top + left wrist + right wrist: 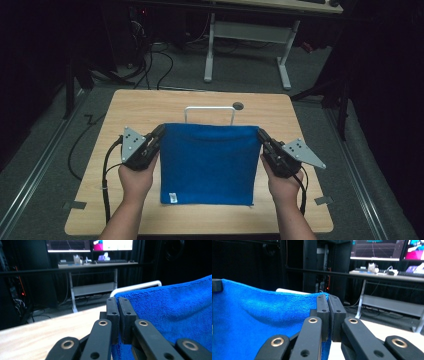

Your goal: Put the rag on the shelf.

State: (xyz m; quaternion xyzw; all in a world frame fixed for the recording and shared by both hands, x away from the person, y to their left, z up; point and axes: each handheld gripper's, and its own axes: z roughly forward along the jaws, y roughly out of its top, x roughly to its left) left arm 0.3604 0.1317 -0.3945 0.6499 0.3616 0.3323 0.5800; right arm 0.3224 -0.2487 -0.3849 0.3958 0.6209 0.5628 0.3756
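A blue towel (207, 162) hangs stretched between my two grippers above the wooden table (140, 105), its lower edge with a small white tag near the table's front. My left gripper (160, 132) is shut on the towel's upper left corner, and in the left gripper view the jaws (118, 302) pinch the blue cloth (170, 310). At the upper right corner my right gripper (261, 134) is shut on the towel too; the right gripper view shows the jaws (328, 300) closed on the cloth's (257, 315) edge.
A white wire rack (210, 111) stands on the table just behind the towel's top edge. A small dark hole (238, 105) sits in the tabletop beside it. Beyond the table are a white-legged desk (250, 35), cables on the floor and monitors (90, 245).
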